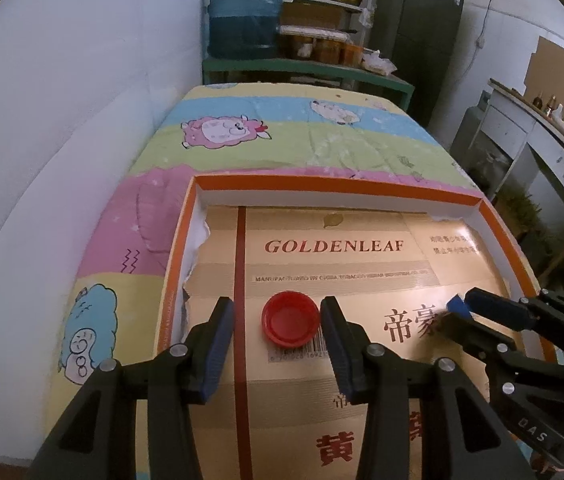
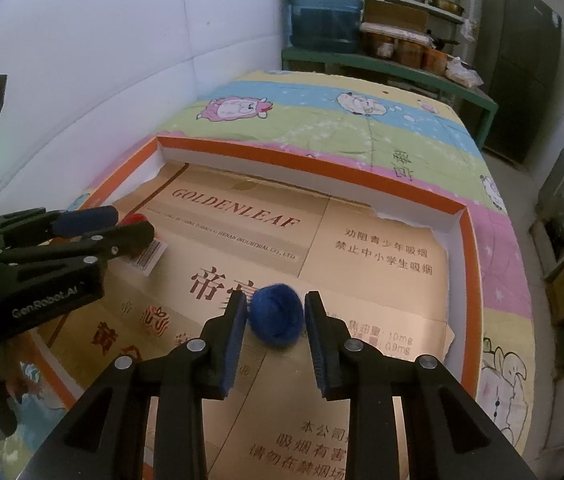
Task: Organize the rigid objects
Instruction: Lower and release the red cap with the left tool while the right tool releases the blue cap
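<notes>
Orange tray (image 1: 497, 220) holds cardboard; left claw (image 1: 278, 320) open around red cap (image 1: 290, 318); right claw (image 2: 276, 316) open around blue ball (image 2: 277, 315).

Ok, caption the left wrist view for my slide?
Open left gripper straddles red cap on cardboard.

Soft, even daylight is filling the room, no hard shadows anywhere. The white wall (image 1: 62, 112) is reading slightly blue-tinted. The flattened cardboard (image 2: 361, 272) is picking up a warm sheen, strongest near the bottom of the right wrist view. Fisheye is bending straight lines hard at the edges, and black vignetting is cutting the corners. Far shelves (image 1: 321, 0) are looking dim and soft.
</notes>
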Tool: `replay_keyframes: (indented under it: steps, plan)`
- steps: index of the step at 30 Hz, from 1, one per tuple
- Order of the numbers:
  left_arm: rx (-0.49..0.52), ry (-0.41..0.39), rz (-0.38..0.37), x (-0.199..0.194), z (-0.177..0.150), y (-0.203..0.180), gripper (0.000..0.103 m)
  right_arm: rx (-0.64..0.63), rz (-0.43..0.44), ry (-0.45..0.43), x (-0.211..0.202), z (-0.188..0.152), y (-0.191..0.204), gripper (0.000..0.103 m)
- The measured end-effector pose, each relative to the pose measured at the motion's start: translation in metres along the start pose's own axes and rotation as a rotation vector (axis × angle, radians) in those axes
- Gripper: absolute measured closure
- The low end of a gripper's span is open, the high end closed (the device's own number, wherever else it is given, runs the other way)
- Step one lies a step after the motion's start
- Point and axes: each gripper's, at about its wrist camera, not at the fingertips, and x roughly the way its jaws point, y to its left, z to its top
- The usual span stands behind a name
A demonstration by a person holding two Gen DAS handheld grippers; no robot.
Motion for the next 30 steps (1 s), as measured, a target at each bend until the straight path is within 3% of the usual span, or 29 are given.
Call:
replay_keyframes:
  steps: [17,19,23,25,29,30]
  plan:
    - [0.016,-0.098,0.037,-0.032,-0.003,-0.003,0.058,0.020,0.017,-0.029,-0.021,-0.004,0.005,0.071]
    - [0.015,-0.112,0.039,-0.037,-0.004,-0.003,0.058,0.024,0.016,-0.032,-0.024,-0.005,0.007,0.061]
    - [0.014,-0.132,0.037,-0.048,-0.006,-0.003,0.058,0.034,0.017,-0.039,-0.033,-0.007,0.010,0.056]
    - [0.016,-0.144,0.032,-0.054,-0.008,-0.004,0.058,0.044,0.017,-0.044,-0.039,-0.009,0.012,0.049]
    - [0.028,-0.170,0.030,-0.067,-0.010,-0.005,0.058,0.056,0.016,-0.056,-0.049,-0.014,0.016,0.047]
    - [0.028,-0.177,0.028,-0.071,-0.012,-0.005,0.058,0.060,0.013,-0.059,-0.052,-0.015,0.016,0.042]
